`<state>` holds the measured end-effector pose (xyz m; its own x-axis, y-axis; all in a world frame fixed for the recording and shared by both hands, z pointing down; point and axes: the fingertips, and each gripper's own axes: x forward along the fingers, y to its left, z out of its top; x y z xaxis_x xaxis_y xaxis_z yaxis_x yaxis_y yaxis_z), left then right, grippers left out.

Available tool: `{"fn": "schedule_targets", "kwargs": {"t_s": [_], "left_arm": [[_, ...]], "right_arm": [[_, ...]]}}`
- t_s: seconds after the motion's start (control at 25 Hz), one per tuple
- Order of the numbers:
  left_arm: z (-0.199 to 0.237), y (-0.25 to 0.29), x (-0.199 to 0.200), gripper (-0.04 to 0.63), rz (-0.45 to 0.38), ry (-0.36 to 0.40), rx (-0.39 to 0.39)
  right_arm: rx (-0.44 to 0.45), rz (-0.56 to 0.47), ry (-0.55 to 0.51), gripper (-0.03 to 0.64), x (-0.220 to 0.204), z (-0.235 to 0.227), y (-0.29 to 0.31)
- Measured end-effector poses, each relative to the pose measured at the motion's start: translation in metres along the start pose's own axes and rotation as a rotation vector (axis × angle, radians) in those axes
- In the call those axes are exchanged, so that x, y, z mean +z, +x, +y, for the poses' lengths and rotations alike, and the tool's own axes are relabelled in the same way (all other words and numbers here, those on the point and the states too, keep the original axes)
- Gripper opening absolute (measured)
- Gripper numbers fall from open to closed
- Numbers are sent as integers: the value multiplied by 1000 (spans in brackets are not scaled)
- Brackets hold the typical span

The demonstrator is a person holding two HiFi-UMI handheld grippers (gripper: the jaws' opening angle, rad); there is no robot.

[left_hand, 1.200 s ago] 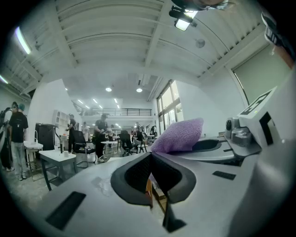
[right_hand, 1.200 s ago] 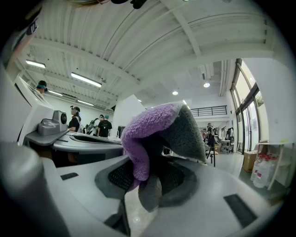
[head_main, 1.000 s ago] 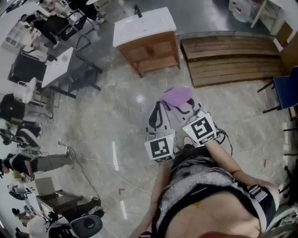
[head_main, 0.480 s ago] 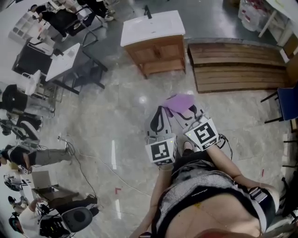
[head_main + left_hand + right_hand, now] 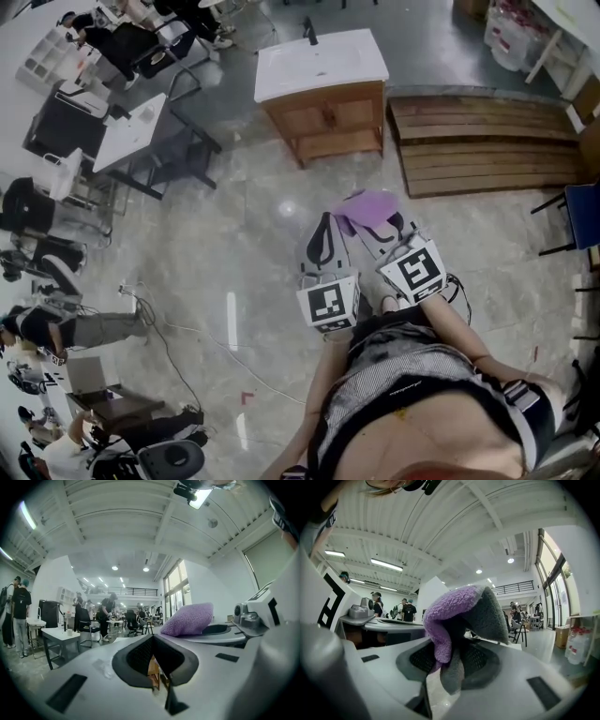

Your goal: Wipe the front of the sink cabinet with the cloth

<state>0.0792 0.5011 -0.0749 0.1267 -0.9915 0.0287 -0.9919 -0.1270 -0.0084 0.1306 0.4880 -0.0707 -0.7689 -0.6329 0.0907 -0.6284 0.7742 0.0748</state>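
Open lab-like workspace: desks [image 5: 131, 131], people [image 5: 56, 328], floor cables [image 5: 178, 349], freestanding sink cabinet [image 5: 330, 112].

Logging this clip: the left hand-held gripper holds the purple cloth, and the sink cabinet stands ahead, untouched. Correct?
Wrong side: the right hand-held gripper is the one shut on the purple cloth, as the right gripper view shows. The left hand-held gripper holds nothing. The sink cabinet does stand ahead, untouched.

The right gripper [image 5: 380, 226] holds the purple cloth [image 5: 367, 205], the left gripper [image 5: 322, 246] just beside it; the sink cabinet [image 5: 330, 117] (wooden, white-topped) stands farther off, well apart.
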Motion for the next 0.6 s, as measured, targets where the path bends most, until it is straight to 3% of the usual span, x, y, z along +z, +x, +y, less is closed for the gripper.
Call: {"fn": "schedule_targets", "kwargs": {"t_s": [0.6], "left_arm": [[93, 49, -9, 0, 21, 5, -76]], "right_arm": [[-65, 10, -10, 183, 6, 12, 105]]}}
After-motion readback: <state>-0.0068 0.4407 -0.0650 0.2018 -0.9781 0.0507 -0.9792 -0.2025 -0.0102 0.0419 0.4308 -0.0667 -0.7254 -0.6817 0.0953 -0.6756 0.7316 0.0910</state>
